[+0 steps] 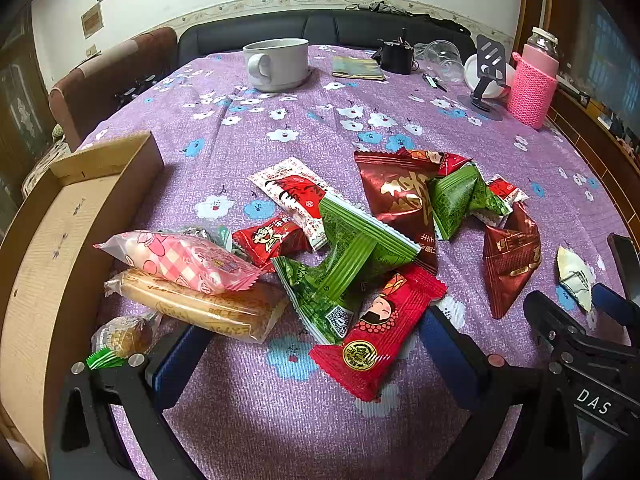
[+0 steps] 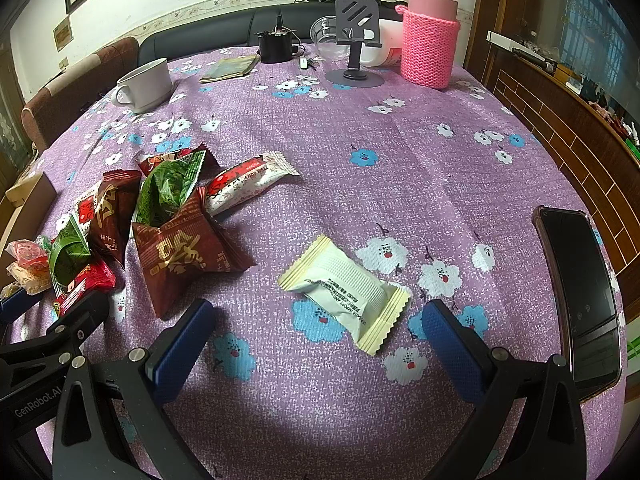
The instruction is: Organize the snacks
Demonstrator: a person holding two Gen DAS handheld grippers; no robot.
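A pile of wrapped snacks lies on the purple flowered tablecloth. My left gripper is open, low over the near edge of the pile, with a red packet between its blue fingers. Beside it lie a green packet, a pink checked packet and a tan biscuit pack. A cardboard box stands open at the left. My right gripper is open too, with a cream-white packet lying between its fingers. Dark red packets sit to its left.
A white mug, a booklet, a black item, a phone stand and a pink knit-sleeved bottle stand at the table's far side. A black phone lies at the right edge. Chairs and a sofa ring the table.
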